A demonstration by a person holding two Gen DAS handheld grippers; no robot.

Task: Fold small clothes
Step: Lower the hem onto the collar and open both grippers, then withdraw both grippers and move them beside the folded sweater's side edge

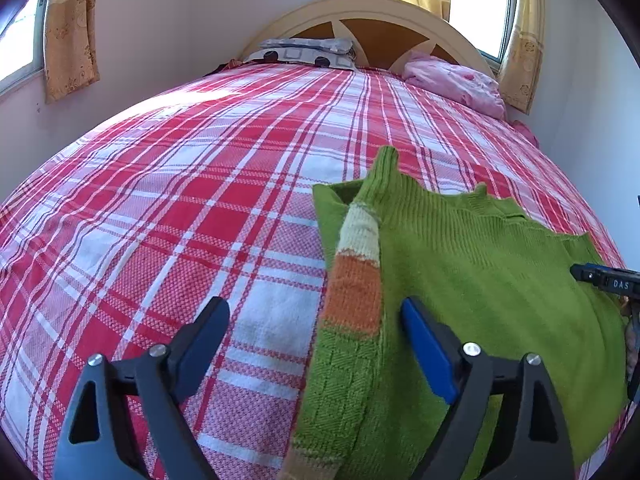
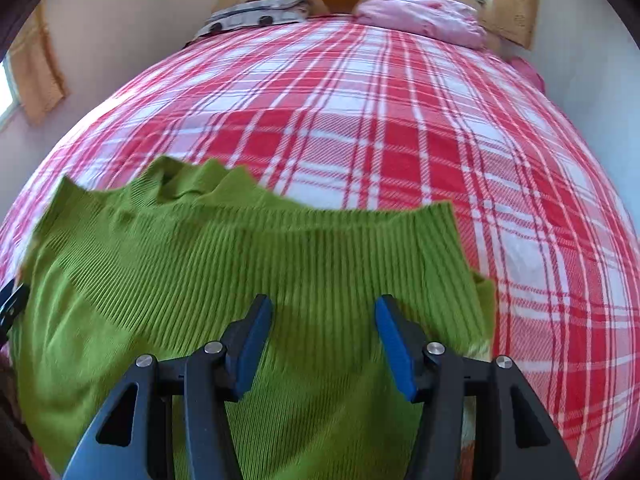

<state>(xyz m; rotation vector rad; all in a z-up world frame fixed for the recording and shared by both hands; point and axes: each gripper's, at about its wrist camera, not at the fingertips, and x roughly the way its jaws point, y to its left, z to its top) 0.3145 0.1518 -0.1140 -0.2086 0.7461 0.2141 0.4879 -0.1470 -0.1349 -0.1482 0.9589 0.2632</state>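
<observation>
A green knitted sweater (image 2: 256,264) lies flat on the plaid bedspread (image 1: 200,184), one striped sleeve (image 1: 356,280) folded along its edge. The left gripper (image 1: 316,320) is spread wide over that sleeve, pinching nothing. The right gripper (image 2: 324,320) hovers half spread above the sweater's body, empty; pillows (image 1: 452,80) sit well apart by the headboard (image 1: 376,28).

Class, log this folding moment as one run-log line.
green sweater: flat on plaid bed | striped sleeve: folded inward | left gripper: open | right gripper: open

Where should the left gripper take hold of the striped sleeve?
At the green cuff, coming from the left over the bedspread. The sleeve lies folded across the sweater, and its cuff juts past the top edge, free to pinch alone.
</observation>
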